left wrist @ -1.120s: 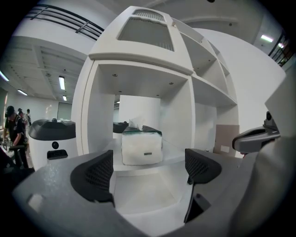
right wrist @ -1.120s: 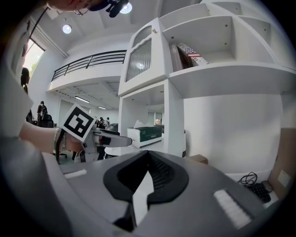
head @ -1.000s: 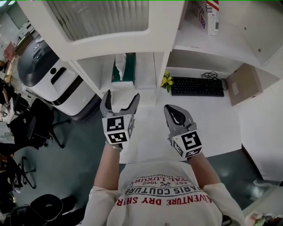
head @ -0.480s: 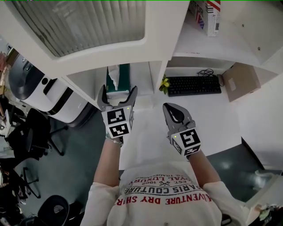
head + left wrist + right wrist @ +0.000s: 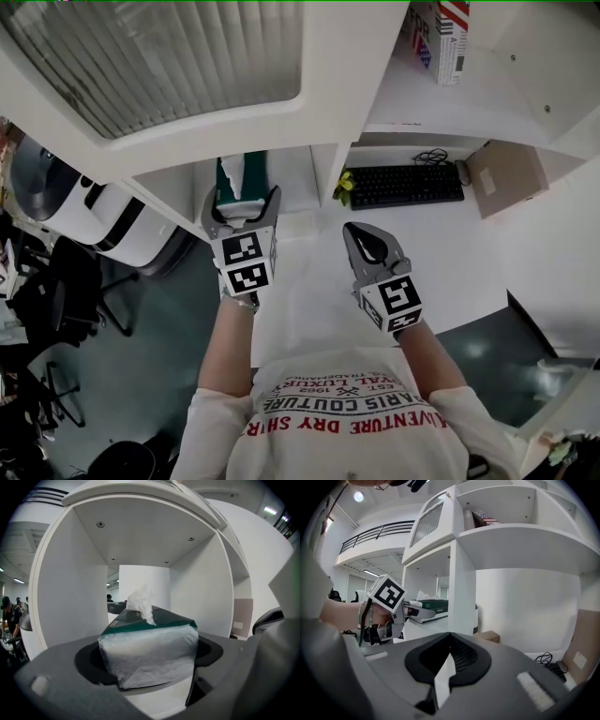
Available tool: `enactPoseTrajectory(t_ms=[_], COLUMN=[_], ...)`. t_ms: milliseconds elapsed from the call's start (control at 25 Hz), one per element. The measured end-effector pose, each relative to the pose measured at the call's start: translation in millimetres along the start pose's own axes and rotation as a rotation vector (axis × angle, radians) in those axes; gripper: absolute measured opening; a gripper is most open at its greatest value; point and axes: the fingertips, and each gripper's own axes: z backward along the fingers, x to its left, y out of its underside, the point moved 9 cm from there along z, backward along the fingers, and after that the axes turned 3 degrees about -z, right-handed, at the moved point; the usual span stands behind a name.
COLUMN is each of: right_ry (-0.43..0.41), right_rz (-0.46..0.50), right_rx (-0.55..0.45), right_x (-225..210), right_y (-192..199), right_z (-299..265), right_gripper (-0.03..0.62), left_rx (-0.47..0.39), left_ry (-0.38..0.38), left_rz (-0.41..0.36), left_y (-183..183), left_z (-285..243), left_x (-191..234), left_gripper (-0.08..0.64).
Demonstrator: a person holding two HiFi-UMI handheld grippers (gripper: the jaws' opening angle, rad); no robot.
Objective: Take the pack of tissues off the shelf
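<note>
The pack of tissues [image 5: 242,176] is silver-white with a green top and a tissue sticking up. It lies in a low compartment of the white shelf [image 5: 302,180]. My left gripper [image 5: 242,197] has reached into that compartment, with one jaw on each side of the pack [image 5: 147,653]. Its jaws are closing and the pack shows no squeeze. My right gripper [image 5: 362,236] hangs shut and empty over the white desk, to the right of the shelf post. In the right gripper view, the left gripper [image 5: 401,611] is at the pack [image 5: 432,604].
A black keyboard [image 5: 405,185], a small yellow flower [image 5: 345,180] and a cardboard box [image 5: 511,178] lie on the desk [image 5: 450,267] to the right. Books [image 5: 448,37] stand on an upper shelf. A white machine [image 5: 66,202] and chairs are at the left.
My left gripper has moved forward into the shelf compartment until its jaws flank the tissue pack. The right gripper has hardly moved.
</note>
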Motion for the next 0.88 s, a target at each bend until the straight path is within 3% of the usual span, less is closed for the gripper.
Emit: enactPoseTrajectory(t_ms=[400, 880], right_ry=[0.019, -0.020], right_rz=[-0.039, -0.029], right_rx=[-0.009, -0.034], right_x=[-1, 9], right_y=[2, 0], right_z=[17, 67], right_gripper=[0.002, 0.002], left_rx=[-0.011, -0.072], left_ry=[0.027, 0.051], left_rz=[0.034, -0.026], left_y=[3, -4], left_z=[22, 106], left_x=[0, -26], left_gripper=[0.437, 0.437])
